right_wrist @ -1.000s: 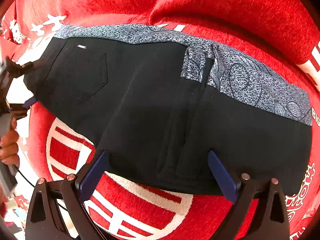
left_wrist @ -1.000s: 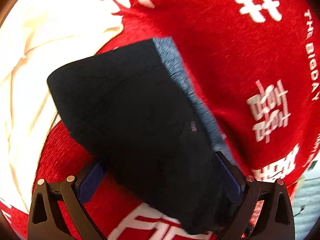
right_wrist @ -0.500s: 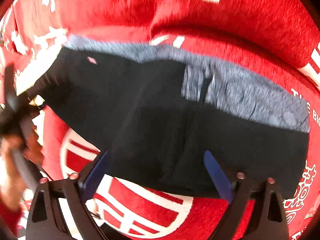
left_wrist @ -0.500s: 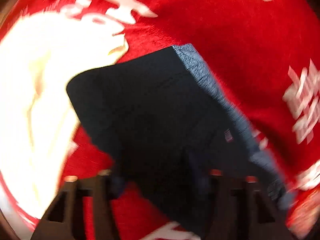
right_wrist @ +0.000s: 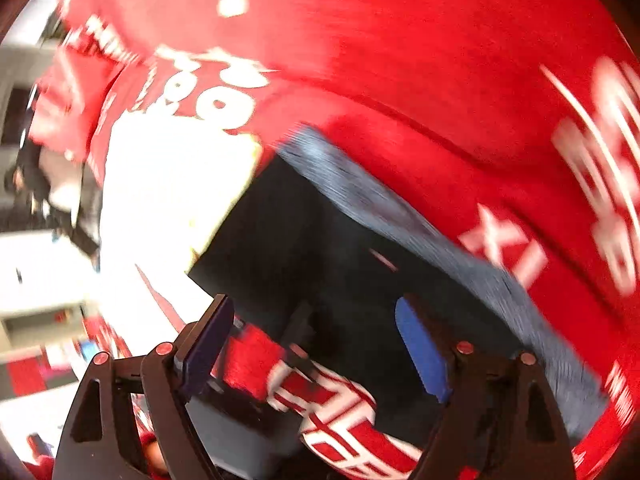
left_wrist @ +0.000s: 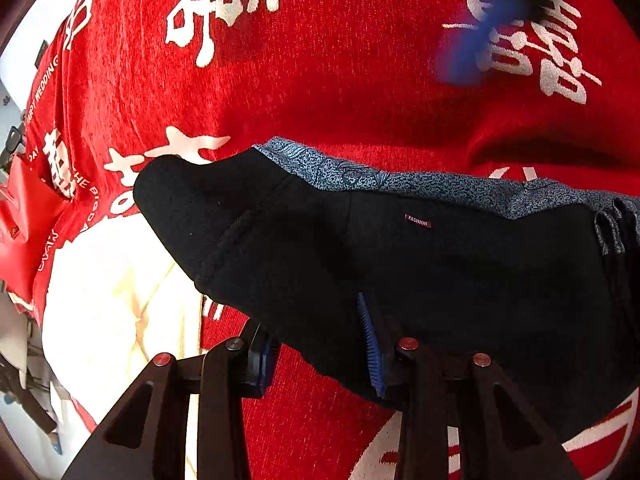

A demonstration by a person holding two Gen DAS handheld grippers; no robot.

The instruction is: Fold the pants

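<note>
The black pants [left_wrist: 400,264] with a grey patterned waistband [left_wrist: 420,188] lie folded on the red cloth [left_wrist: 340,80]. My left gripper [left_wrist: 316,344] has its jaws apart around the near edge of the pants; the fabric lies between the blue pads [left_wrist: 370,344], which do not pinch it. In the blurred right wrist view, my right gripper [right_wrist: 316,344] is open above the pants [right_wrist: 340,248], holding nothing. The right gripper's blue pad shows as a blur in the left wrist view [left_wrist: 476,44], far behind the pants.
A cream garment [left_wrist: 112,300] lies left of the pants on the red cloth with white lettering; it also shows in the right wrist view [right_wrist: 172,192]. The table edge and room clutter are at the far left [right_wrist: 36,240].
The left gripper has swung round to the left end of the pants with narrower jaws. The right gripper has lifted off the pants and swept left, its view now blurred.
</note>
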